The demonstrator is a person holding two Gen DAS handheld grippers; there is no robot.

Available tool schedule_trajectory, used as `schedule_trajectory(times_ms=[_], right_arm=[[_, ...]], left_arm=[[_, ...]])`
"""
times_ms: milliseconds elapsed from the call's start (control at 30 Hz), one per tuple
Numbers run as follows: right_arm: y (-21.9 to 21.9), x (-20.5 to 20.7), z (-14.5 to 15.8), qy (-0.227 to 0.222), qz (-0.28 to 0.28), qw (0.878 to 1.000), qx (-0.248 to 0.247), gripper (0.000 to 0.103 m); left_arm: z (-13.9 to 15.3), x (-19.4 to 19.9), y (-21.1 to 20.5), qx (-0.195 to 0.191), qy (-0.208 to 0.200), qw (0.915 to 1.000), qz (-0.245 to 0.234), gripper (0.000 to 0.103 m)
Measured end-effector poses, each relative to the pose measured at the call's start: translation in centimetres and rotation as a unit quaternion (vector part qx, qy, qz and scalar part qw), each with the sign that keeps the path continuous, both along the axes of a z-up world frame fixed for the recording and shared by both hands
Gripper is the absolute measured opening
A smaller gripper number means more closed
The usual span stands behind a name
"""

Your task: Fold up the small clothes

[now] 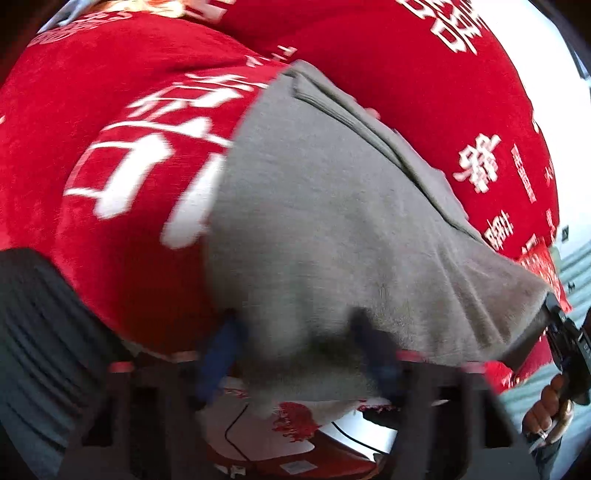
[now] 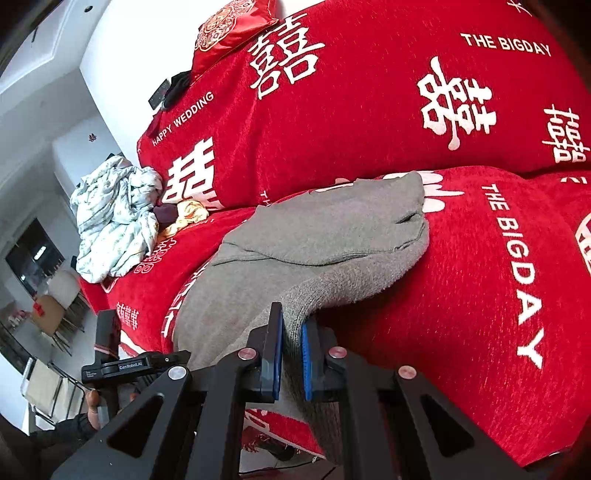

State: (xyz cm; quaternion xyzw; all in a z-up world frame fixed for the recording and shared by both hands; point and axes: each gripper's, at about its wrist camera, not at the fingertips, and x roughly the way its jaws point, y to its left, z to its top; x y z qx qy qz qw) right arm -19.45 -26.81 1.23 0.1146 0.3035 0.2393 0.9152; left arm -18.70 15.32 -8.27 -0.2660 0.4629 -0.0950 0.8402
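A grey knit garment (image 1: pixel 332 221) (image 2: pixel 314 229) lies partly folded on the red sofa cover (image 2: pixel 461 277), with its near edge lifted off the seat. My right gripper (image 2: pixel 291 325) is shut on the near corner of that edge; grey cloth is pinched between its blue pads (image 2: pixel 306 354). In the blurred left wrist view, my left gripper (image 1: pixel 299 332) has the bunched grey edge filling the gap between its fingers (image 1: pixel 221 350), which press on it. The right tool (image 1: pixel 565 343) shows at the far right, holding the garment's other corner. The left tool's black housing (image 2: pixel 136 363) shows at the lower left.
A crumpled pale floral cloth (image 2: pixel 114 218) and a yellow piece (image 2: pixel 188 214) lie at the sofa's far left end. A red cushion (image 2: pixel 232 33) and dark flat objects (image 2: pixel 170 88) sit on the backrest. Chairs (image 2: pixel 48 314) stand on the floor to the left.
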Motion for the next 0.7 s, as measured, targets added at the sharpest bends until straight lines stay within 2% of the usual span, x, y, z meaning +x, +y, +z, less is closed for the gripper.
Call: schedule_trajectory(times_ms=[33, 67, 100, 133, 200, 300, 367, 467, 500, 567, 667, 700], right_arm=[[0.0, 0.0, 0.1, 0.000, 0.000, 1.000, 0.000, 0.009], [0.1, 0.0, 0.1, 0.000, 0.000, 1.000, -0.001, 0.009], [0.1, 0.0, 0.1, -0.001, 0.000, 1.000, -0.002, 0.009], [0.2, 0.0, 0.1, 0.000, -0.003, 1.000, -0.001, 0.009], [0.2, 0.1, 0.2, 0.002, -0.005, 1.000, -0.002, 0.009], [-0.3, 0.4, 0.2, 0.001, -0.008, 1.000, 0.000, 0.009], [-0.7, 0.8, 0.0, 0.001, -0.013, 1.000, 0.004, 0.009], [-1.3, 2.8, -0.6, 0.009, -0.033, 0.999, 0.008, 0.009], [-1.5, 3.6, -1.0, 0.014, -0.042, 0.999, 0.007, 0.009], [-1.5, 5.5, -2.0, 0.033, -0.053, 0.998, 0.006, 0.009], [-1.1, 7.0, -3.4, 0.051, -0.063, 0.997, -0.012, 0.009], [-1.0, 7.1, -3.7, 0.054, -0.063, 0.996, -0.016, 0.009]], left_arm=[[-0.1, -0.2, 0.7, -0.012, -0.001, 0.9999, 0.002, 0.018], [0.0, -0.3, 1.0, -0.023, -0.002, 0.9997, 0.001, 0.017], [0.2, -0.5, 1.3, -0.024, -0.005, 0.9997, 0.005, 0.010], [0.6, -0.6, 1.2, -0.013, -0.009, 0.9999, 0.007, 0.009], [1.9, -0.6, 0.7, 0.024, -0.020, 0.9995, 0.005, 0.009], [5.3, 0.3, 0.0, 0.036, -0.067, 0.9971, -0.004, 0.008], [7.6, 2.4, -0.7, 0.048, -0.093, 0.9944, -0.014, 0.008], [8.9, 6.8, -1.8, 0.060, -0.104, 0.9923, -0.032, 0.008], [8.9, 8.3, -2.3, 0.062, -0.098, 0.9924, -0.041, 0.009], [7.8, 11.1, -2.8, 0.052, -0.060, 0.9954, -0.054, 0.009], [6.5, 11.5, -1.7, 0.032, -0.026, 0.9976, -0.056, 0.009], [6.4, 10.8, -1.1, 0.030, -0.027, 0.9979, -0.052, 0.026]])
